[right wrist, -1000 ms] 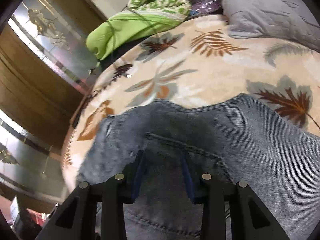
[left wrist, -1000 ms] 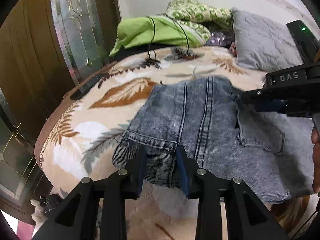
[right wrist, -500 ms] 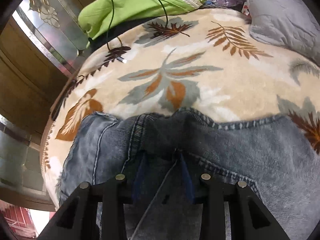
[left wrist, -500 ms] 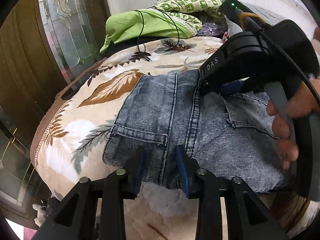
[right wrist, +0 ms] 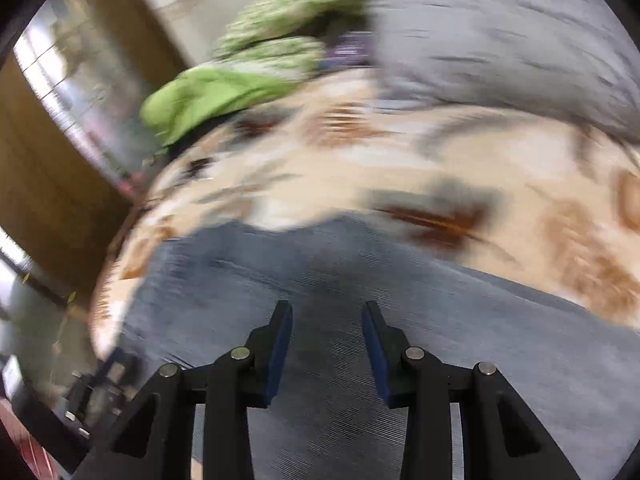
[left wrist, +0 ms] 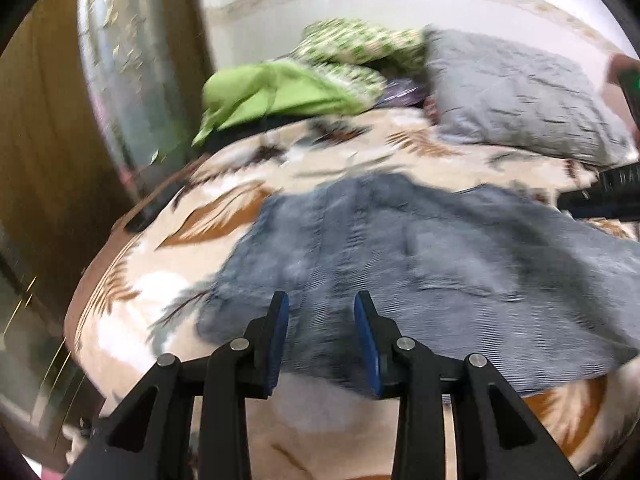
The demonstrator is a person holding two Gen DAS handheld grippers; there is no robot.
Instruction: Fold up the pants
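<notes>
The leaf-patterned cream bed [left wrist: 352,160] carries the folded grey-blue denim pants [left wrist: 420,264], flatter than half a second ago. The right gripper [right wrist: 326,316] has drawn back off them, its jaws just opening slightly, empty. The left gripper [left wrist: 320,304] hovers narrowly parted, holding nothing.

We find one pair of pants [left wrist: 420,264], grey-blue washed denim with a fine ribbed weave, lying flat on the bed [left wrist: 320,168] over its cream leaf-print blanket. In the left wrist view the cloth spreads from the near left edge of the bed across to the right, with lengthwise seams and a stitched pocket outline faintly visible. Its far edge is uneven. Both views are blurred; we cannot read finer detail.
</notes>
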